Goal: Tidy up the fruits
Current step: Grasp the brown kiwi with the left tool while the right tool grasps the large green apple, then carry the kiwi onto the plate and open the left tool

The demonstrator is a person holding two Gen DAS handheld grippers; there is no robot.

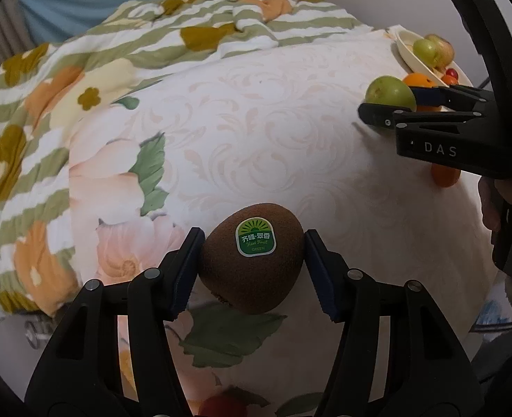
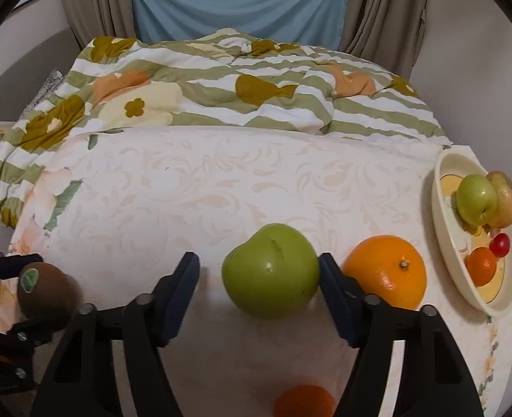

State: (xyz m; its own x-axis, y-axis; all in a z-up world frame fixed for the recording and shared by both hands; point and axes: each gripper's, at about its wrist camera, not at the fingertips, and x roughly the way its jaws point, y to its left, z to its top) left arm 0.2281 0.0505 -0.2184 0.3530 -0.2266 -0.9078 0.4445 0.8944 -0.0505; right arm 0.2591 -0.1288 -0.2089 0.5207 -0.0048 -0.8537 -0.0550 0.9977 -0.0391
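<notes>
My left gripper (image 1: pixel 252 253) is shut on a brown kiwi (image 1: pixel 252 257) with a green sticker, held over the table; the kiwi also shows in the right wrist view (image 2: pixel 45 286). My right gripper (image 2: pixel 259 274) is open around a green apple (image 2: pixel 271 271) on the table; its right finger touches the apple, the left finger stands apart. The apple also shows in the left wrist view (image 1: pixel 390 93). A large orange (image 2: pixel 386 271) lies just right of the apple. A cream bowl (image 2: pixel 445 229) at the right holds a green apple, a reddish apple, a small orange and a red fruit.
A small orange (image 2: pixel 304 401) lies near the table's front edge, under my right gripper. A red fruit (image 1: pixel 221 405) lies below my left gripper. A striped floral quilt (image 2: pixel 221 87) is bunched behind the table. The tablecloth (image 2: pixel 221 180) is pale with a floral print.
</notes>
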